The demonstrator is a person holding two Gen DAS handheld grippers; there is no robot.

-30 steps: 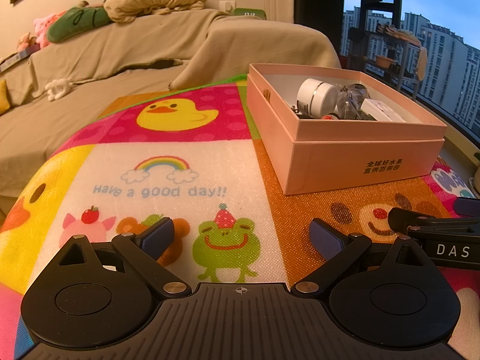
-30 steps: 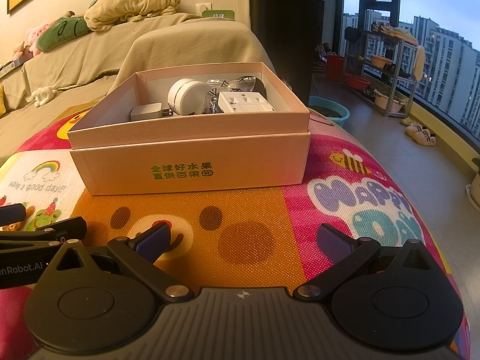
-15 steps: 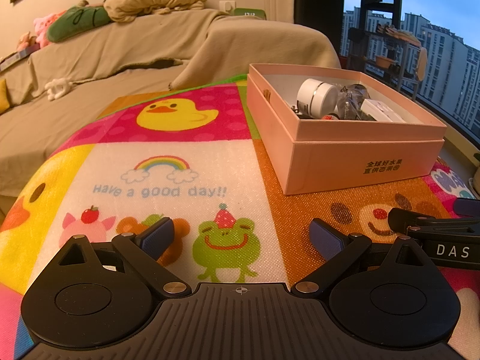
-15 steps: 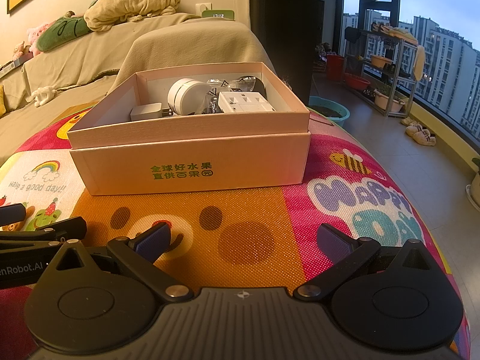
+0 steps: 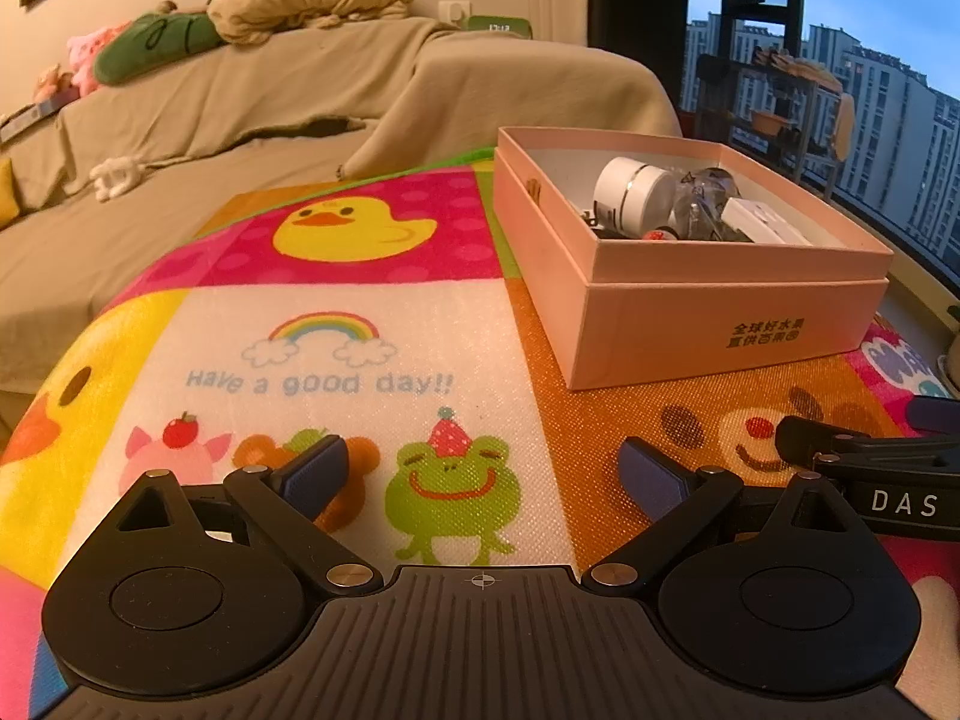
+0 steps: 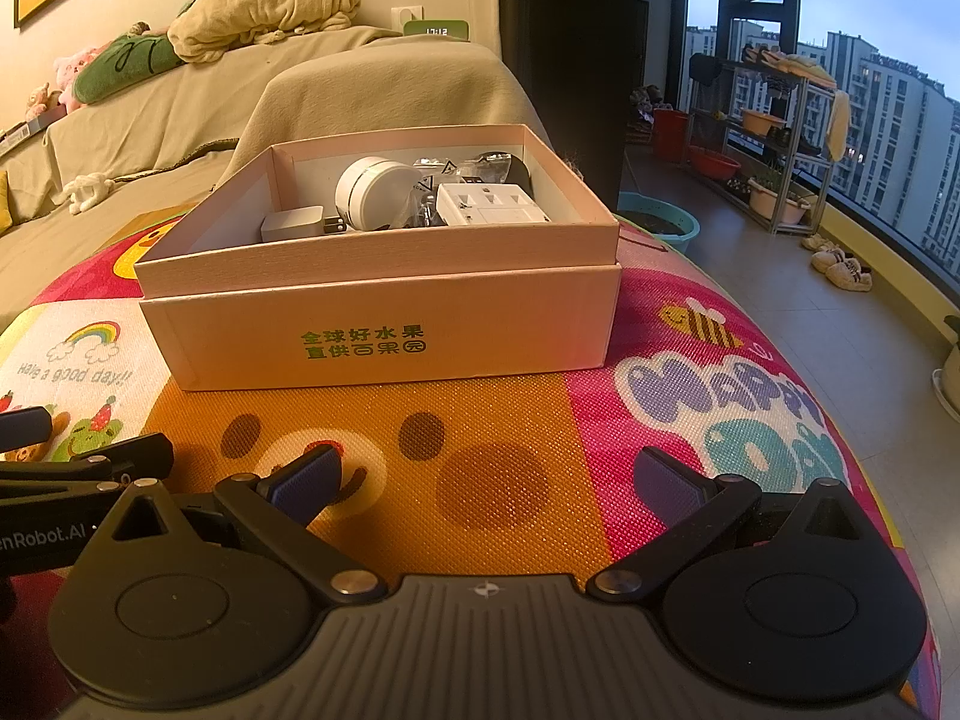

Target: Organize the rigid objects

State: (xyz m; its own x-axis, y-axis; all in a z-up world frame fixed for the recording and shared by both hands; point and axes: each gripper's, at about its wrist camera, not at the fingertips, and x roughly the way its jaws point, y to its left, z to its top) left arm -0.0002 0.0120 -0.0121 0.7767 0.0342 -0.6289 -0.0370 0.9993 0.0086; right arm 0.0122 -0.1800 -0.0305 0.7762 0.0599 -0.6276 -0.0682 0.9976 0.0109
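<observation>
Nothing has moved since the earlier frame. The left claw (image 5: 480, 474) and right claw (image 6: 486, 480) rest spread wide and empty on the cartoon mat (image 5: 336, 360). The pink box (image 6: 384, 312) sits far right, holding a white round adapter (image 6: 369, 192), white socket block (image 6: 489, 204) and grey charger (image 6: 294, 225).

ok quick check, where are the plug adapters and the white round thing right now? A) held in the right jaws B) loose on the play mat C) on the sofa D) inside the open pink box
D: the right wrist view shows the white round thing, a grey plug adapter and a white socket block lying inside the open pink box, while both sets of jaws stand open and empty over the play mat.
</observation>
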